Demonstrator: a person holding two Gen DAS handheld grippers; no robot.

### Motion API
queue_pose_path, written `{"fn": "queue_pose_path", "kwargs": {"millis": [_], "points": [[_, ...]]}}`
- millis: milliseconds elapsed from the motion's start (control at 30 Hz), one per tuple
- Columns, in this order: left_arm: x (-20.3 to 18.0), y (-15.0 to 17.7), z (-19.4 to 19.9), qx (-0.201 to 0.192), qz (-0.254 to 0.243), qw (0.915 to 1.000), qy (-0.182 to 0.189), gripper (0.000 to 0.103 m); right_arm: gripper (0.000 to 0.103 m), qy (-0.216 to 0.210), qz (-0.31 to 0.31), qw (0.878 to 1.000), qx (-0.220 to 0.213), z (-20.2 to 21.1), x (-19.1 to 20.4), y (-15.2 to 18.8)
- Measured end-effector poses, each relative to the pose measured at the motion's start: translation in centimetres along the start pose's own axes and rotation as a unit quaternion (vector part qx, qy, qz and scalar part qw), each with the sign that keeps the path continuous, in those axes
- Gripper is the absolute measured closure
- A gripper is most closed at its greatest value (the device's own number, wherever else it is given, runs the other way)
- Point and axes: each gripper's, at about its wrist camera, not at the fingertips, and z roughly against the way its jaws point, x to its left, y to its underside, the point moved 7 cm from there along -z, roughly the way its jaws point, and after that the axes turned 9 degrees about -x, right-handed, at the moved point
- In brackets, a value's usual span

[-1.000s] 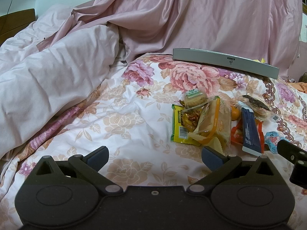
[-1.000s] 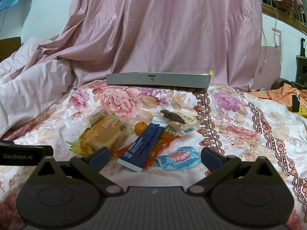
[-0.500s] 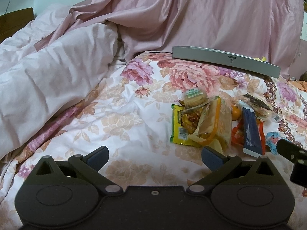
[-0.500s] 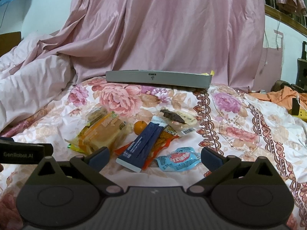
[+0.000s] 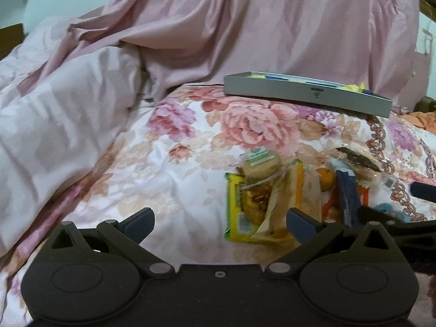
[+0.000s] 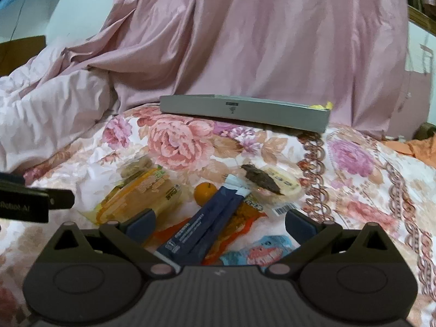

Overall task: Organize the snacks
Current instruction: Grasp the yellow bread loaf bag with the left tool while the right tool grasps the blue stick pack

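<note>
A heap of snacks lies on the floral bedspread. It holds a yellow packet (image 5: 239, 209), a clear bread bag (image 6: 144, 193), a small orange (image 6: 205, 192), a dark blue packet (image 6: 207, 223), an orange wrapper (image 6: 245, 215), a light blue pouch (image 6: 261, 250) and a clear packet with a dark piece (image 6: 269, 182). My right gripper (image 6: 220, 222) is open, low over the blue packet. My left gripper (image 5: 219, 222) is open, just left of the heap, its right finger by the yellow packet. A grey tray (image 6: 245, 110) lies behind the heap.
A pink quilt (image 5: 60, 125) is bunched at the left. A pink curtain (image 6: 259, 41) hangs behind the tray. Orange cloth (image 6: 419, 147) lies at the far right. Yellow and blue items show inside the tray (image 5: 351, 85).
Both grippers have moved forward and lower toward the snack heap. The right gripper's fingers now straddle the blue packet. Nothing was picked up.
</note>
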Motion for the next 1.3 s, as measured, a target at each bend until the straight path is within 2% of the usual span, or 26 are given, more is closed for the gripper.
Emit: {"fn": "queue_pose_path", "kwargs": {"millis": [200, 333, 467, 633, 700, 800, 967, 1133, 1300], "points": [[-2.0, -1.0, -2.6, 0.02, -0.011, 0.9983, 0.054, 0.001, 0.001, -0.021, 0.014, 1.0, 0.015, -2.4, 0.8, 0.5], [-3.9, -1.5, -4.7, 0.047, -0.026, 0.9934, 0.101, 0.001, 0.005, -0.024, 0.017, 0.999, 0.034, -3.7, 0.9, 1.3], [-6.0, -1.7, -6.9, 0.073, -0.05, 0.9878, 0.128, 0.001, 0.008, -0.024, 0.004, 0.999, 0.048, -5.1, 0.5, 2.0], [-7.2, -1.8, -8.3, 0.09, -0.061, 0.9858, 0.128, 0.001, 0.016, -0.024, -0.012, 0.997, 0.071, -6.4, 0.1, 2.9], [-7.3, -1.6, -8.6, 0.097, -0.065, 0.9859, 0.119, 0.005, 0.021, -0.023, -0.017, 0.996, 0.082, -6.6, -0.1, 3.2], [-7.3, -1.3, -8.7, 0.101, -0.064, 0.9856, 0.119, 0.006, 0.032, -0.017, -0.014, 0.995, 0.093, -6.3, -0.5, 3.2], [-7.6, -0.7, -8.7, 0.096, -0.087, 0.985, 0.113, 0.009, 0.059, -0.007, -0.013, 0.993, 0.114, -4.7, -2.3, 3.4], [-8.3, 0.2, -8.9, 0.095, -0.126, 0.9813, 0.11, 0.02, 0.057, -0.02, -0.008, 0.993, 0.113, -5.3, -2.4, 3.4], [-7.9, 0.2, -9.2, 0.09, -0.117, 0.9825, 0.114, 0.028, 0.049, -0.037, -0.012, 0.994, 0.106, -6.5, -2.5, 3.5]]}}
